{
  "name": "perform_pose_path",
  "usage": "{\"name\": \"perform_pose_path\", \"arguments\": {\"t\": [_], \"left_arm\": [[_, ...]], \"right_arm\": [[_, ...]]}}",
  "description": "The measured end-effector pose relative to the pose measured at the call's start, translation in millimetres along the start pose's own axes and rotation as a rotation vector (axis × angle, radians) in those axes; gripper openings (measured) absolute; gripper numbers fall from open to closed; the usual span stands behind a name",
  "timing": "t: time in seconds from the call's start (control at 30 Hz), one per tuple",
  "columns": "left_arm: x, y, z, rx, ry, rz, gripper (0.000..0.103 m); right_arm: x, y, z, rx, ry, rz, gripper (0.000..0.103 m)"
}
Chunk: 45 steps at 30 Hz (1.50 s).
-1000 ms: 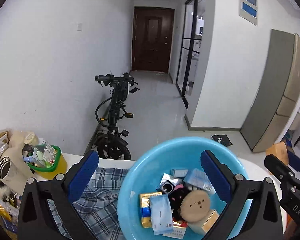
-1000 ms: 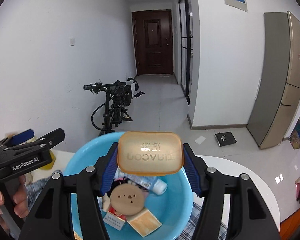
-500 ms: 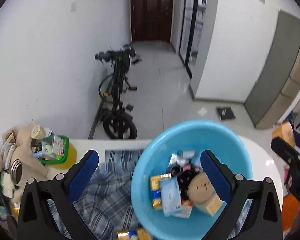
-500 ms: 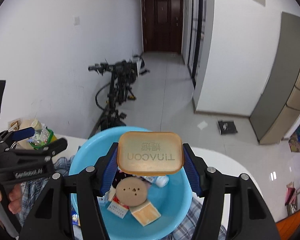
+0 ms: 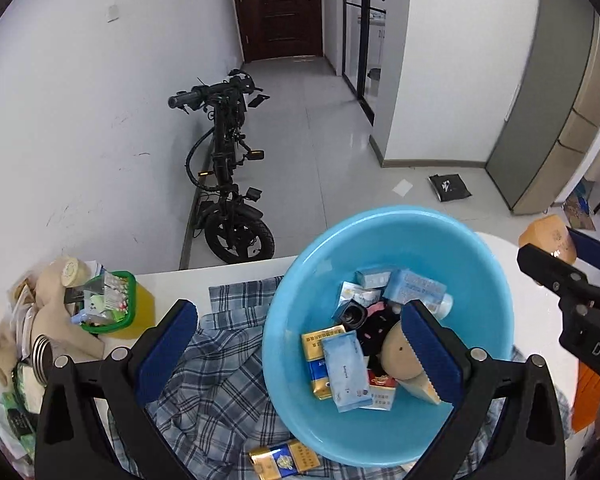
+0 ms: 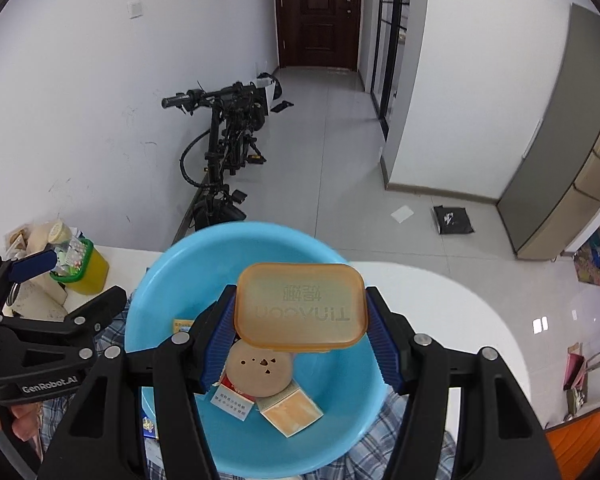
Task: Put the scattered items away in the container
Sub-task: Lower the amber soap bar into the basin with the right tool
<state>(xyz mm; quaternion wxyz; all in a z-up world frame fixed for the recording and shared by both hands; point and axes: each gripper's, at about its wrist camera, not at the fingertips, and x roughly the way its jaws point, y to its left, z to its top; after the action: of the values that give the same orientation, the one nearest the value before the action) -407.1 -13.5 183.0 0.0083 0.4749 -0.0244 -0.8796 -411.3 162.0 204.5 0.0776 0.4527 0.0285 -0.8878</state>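
Soap (image 6: 300, 306), an amber bar with raised lettering, sits clamped between the right tool's (image 6: 300, 338) blue pads, above the blue basin (image 6: 160, 320) that lies just ahead of and below them. The left tool (image 5: 300, 352) stands wide open and empty; a gold packet (image 5: 286, 458) lies on checked cloth (image 5: 204, 392) between its fingers, just outside the basin.

Basin (image 5: 496, 280) on cloth (image 5: 220, 392), cup (image 5: 140, 308) left, bicycle (image 5: 224, 168) behind
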Motion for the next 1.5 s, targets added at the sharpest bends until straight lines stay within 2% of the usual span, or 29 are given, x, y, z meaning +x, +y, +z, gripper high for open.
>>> {"name": "perform_pose_path", "arguments": {"t": [0.17, 0.27, 0.57, 0.87, 1.07, 1.3, 1.5], "left_arm": [[30, 6, -11, -0.039, 0.039, -0.039, 0.103], [43, 10, -16, -0.034, 0.049, -0.026, 0.103], [59, 27, -32, 0.037, 0.017, 0.031, 0.103], [74, 52, -46, 0.007, 0.033, -0.009, 0.103], [78, 52, -54, 0.047, 0.025, -0.016, 0.103], [80, 65, -63, 0.037, 0.039, -0.026, 0.103], [67, 83, -66, 0.009, 0.016, -0.04, 0.103]], "right_arm": [[34, 4, -13, -0.003, 0.049, 0.032, 0.06], [51, 10, -18, -0.015, 0.063, 0.044, 0.06], [98, 38, -26, -0.04, 0.116, 0.068, 0.06], [139, 58, -34, -0.056, 0.16, 0.083, 0.06], [154, 67, -37, -0.069, 0.166, 0.083, 0.06], [159, 72, -39, -0.084, 0.156, 0.075, 0.06], [158, 71, -41, -0.088, 0.144, 0.08, 0.061]]}}
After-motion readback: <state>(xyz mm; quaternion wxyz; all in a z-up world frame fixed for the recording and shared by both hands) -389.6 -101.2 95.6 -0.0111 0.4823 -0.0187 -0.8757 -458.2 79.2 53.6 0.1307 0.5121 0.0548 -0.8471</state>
